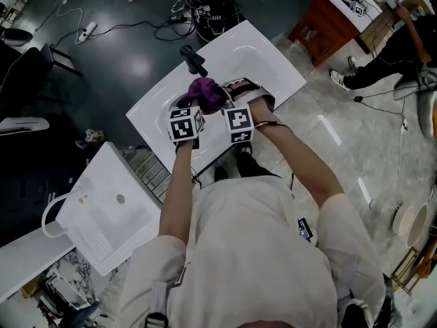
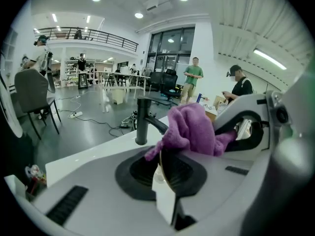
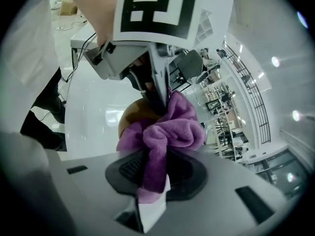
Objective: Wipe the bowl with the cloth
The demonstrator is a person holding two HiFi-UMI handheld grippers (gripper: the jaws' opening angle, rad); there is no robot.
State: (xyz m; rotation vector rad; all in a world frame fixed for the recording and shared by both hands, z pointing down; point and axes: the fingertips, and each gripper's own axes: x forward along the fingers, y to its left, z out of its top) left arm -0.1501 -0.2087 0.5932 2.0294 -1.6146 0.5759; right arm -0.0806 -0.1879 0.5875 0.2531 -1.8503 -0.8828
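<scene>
- left gripper (image 2: 165, 176): jaws nearly together, pinched on the thin rim of the bowl (image 3: 129, 118); the rim stands edge-on between the pads.
- right gripper (image 3: 152, 178): jaws clamped on a fold of the cloth (image 3: 170, 124); a strip of it runs down between the pads and the rest bunches just past the tips.
- bowl: brown, held up off the sink (image 1: 263, 57) by the left gripper. in the right gripper view only a part shows, behind and left of the cloth.
- cloth: purple, crumpled, resting against the bowl at the rim where the left jaws grip. how much of the bowl's inside it covers cannot be told.
- in the head view both grippers meet over the middle of the sink, marker cubes side by side, cloth just beyond them.
- faucet (image 1: 193, 60): black, on the sink's far edge, just beyond the cloth.
- further off: a wooden cabinet (image 1: 326, 20) to the right of the sink, cables (image 1: 116, 27) on the dark floor.
</scene>
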